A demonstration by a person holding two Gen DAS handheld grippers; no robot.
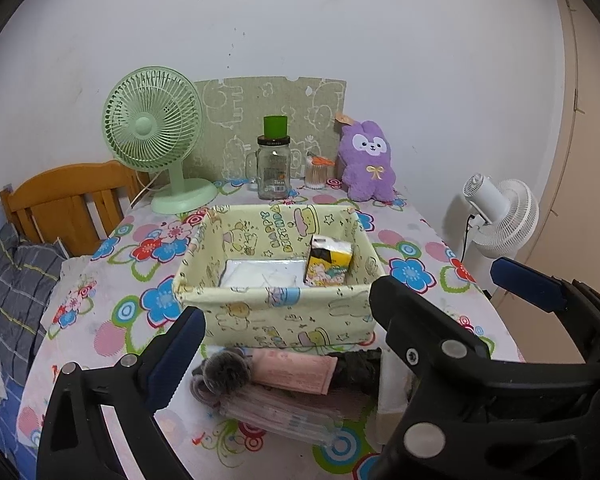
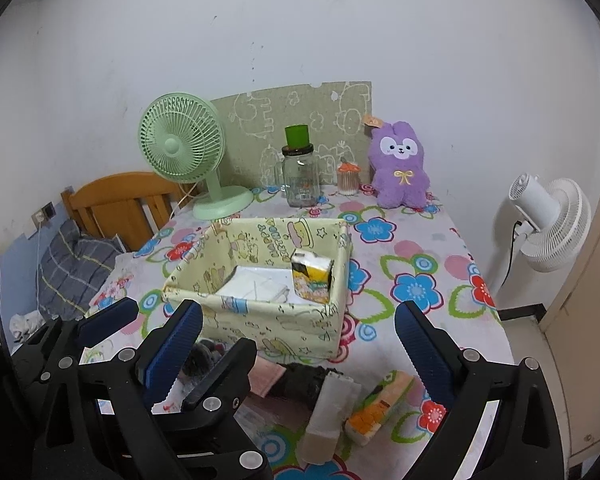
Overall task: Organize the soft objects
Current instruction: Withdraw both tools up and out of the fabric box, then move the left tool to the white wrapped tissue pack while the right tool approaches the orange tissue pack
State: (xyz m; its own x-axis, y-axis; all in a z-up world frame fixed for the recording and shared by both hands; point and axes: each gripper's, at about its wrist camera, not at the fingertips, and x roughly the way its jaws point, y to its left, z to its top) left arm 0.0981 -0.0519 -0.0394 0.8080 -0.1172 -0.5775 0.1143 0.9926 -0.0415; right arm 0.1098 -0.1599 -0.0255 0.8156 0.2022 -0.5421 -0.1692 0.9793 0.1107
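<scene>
A yellow fabric basket (image 1: 284,316) (image 2: 284,320) stands mid-table and holds a white pack (image 1: 260,274) (image 2: 256,286) and a yellow tissue pack (image 1: 329,266) (image 2: 312,278). In front of it lie a grey fluffy pompom (image 1: 224,370), a pink pack (image 1: 296,372), a dark cloth (image 1: 356,368) (image 2: 300,380), a clear mask pack (image 1: 292,416), a white pack (image 2: 330,412) and an orange-green tissue pack (image 2: 380,406). My left gripper (image 1: 288,312) is open and empty above these items. My right gripper (image 2: 300,332) is open and empty beside it.
A purple plush rabbit (image 1: 366,160) (image 2: 400,170), a glass jar with a green cup (image 1: 274,164) (image 2: 300,172), a cotton-swab jar (image 1: 316,172) and a green desk fan (image 1: 156,136) (image 2: 184,148) stand at the table's back. A white fan (image 1: 500,216) (image 2: 548,224) stands right; a wooden bed (image 1: 68,200) left.
</scene>
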